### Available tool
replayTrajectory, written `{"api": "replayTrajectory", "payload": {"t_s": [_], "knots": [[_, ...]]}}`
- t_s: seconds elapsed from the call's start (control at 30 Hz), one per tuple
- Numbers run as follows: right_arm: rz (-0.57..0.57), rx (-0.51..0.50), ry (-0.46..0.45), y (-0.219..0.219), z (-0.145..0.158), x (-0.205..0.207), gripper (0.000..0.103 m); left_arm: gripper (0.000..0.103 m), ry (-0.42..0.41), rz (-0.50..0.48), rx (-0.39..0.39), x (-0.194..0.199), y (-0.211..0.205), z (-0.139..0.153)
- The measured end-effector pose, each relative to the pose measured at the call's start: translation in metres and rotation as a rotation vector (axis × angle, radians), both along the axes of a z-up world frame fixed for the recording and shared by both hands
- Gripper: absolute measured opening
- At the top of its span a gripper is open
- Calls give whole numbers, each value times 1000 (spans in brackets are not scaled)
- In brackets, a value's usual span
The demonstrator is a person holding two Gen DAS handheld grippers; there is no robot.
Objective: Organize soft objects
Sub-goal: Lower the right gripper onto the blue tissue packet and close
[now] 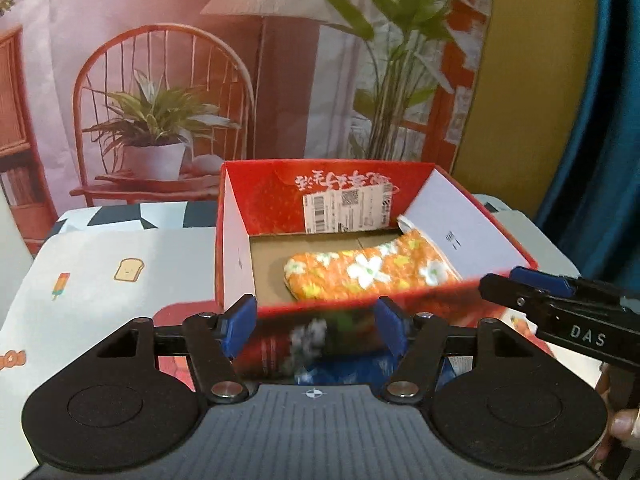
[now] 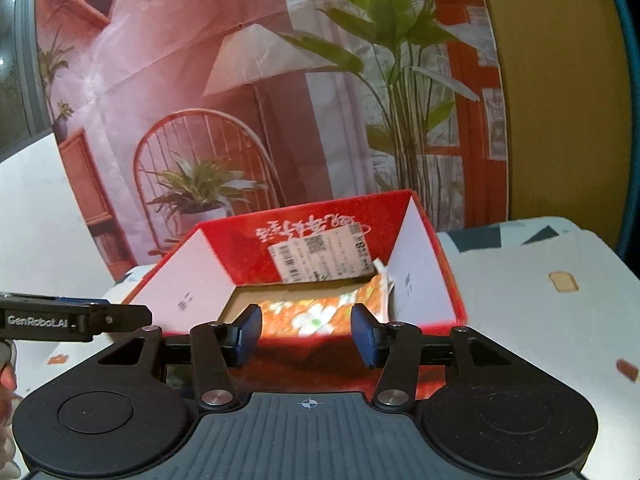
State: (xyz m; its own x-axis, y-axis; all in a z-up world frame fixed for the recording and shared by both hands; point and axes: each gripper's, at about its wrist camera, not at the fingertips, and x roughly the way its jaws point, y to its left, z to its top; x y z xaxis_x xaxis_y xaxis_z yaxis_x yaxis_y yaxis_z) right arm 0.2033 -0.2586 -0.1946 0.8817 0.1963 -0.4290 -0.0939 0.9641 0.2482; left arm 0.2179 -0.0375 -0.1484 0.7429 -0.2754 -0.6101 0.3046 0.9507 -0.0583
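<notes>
Both jaws parted and holding nothing, our left gripper (image 1: 316, 330) and right gripper (image 2: 306, 334) hover at the red box's (image 1: 236, 240) near wall, the orange floral sock (image 1: 372, 270) lying inside toward its right wall, so we judge this placement done and fetching another soft item next.

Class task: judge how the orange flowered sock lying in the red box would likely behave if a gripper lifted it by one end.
The orange flowered sock looks like fuzzy knit, so it would probably droop rather than stay straight. Its cuff already bends up against the red box wall, suggesting little stiffness. The fuzzy surface should grip the pads well, and it looks light.
</notes>
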Motion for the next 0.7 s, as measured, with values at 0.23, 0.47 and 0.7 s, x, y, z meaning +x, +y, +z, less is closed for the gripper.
{"api": "replayTrajectory", "payload": {"t_s": [0.23,0.47,0.7], "knots": [[49,-18,10,15,-5,-38,46,67,41,3,-24,-43,9,-24],[62,-12,37,20,-21,-67,46,58,93,110,-58,-68,19,-52],[95,-22,89,30,-39,-76,46,58,101,159,-61,-73,30,-60]]}}
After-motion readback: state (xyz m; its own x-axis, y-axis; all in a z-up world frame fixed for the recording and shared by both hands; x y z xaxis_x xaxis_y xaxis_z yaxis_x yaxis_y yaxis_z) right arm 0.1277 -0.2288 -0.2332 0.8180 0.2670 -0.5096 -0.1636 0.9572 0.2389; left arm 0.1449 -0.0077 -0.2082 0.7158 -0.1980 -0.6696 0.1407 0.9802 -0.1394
